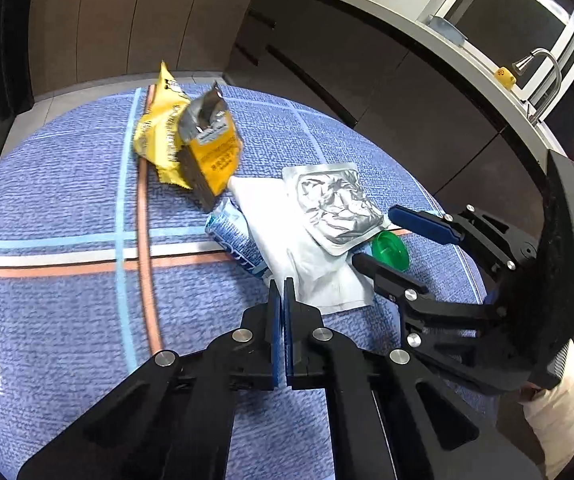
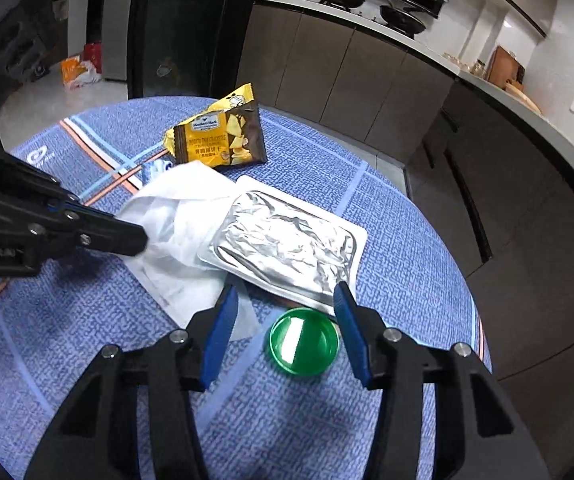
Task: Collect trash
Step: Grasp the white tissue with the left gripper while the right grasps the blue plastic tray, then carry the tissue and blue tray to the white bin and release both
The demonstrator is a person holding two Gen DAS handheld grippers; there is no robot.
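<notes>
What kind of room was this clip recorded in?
Most likely a home kitchen. A stove with two pans sits under a range hood, a sink faucet rises from the long countertop, and dark cabinets run below. The trash lies on a round table with a blue cloth.

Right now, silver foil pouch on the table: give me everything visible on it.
The silver foil pouch is a flat, rectangular packet with a white sealed border and a crinkled, shiny middle; it looks empty or nearly so. It lies face up on the blue tablecloth, its left part overlapping the white tissue. Its near edge sits just above the green lid, apparently overlapping it. The open right gripper hovers at that edge, not gripping it.
</notes>
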